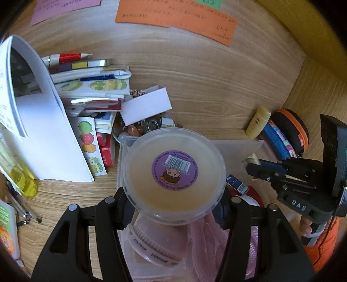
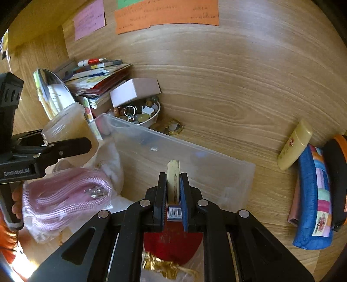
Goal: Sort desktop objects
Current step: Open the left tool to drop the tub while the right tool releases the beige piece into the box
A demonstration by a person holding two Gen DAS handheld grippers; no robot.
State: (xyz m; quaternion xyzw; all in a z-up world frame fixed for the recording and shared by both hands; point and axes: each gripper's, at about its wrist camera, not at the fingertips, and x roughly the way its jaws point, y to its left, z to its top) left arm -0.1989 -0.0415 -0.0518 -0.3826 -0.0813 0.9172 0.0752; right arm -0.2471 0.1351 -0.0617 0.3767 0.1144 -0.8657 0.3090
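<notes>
My left gripper [image 1: 174,196] is shut on a translucent round jar [image 1: 173,151]. The jar's end with a purple barcode sticker [image 1: 174,170] faces the camera. In the right wrist view the same jar [image 2: 67,121] hangs at the left, above a clear plastic bin [image 2: 195,151]. My right gripper [image 2: 173,176] is shut on a thin cream-coloured stick [image 2: 173,173] with a barcode label at its base, held over the bin. Inside the bin lie a bagged pink cord [image 2: 65,195], a red pouch [image 2: 173,243] and a white ribbed-lid jar [image 1: 151,245].
Books and cards [image 1: 91,86] are piled at the left with a white box [image 1: 145,106] and a bowl of beads [image 2: 138,115]. A yellow tube [image 2: 295,147], a blue pencil case [image 2: 314,195] and a black-orange case [image 1: 290,130] lie at the right. Orange notes [image 1: 173,15] hang on the back wall.
</notes>
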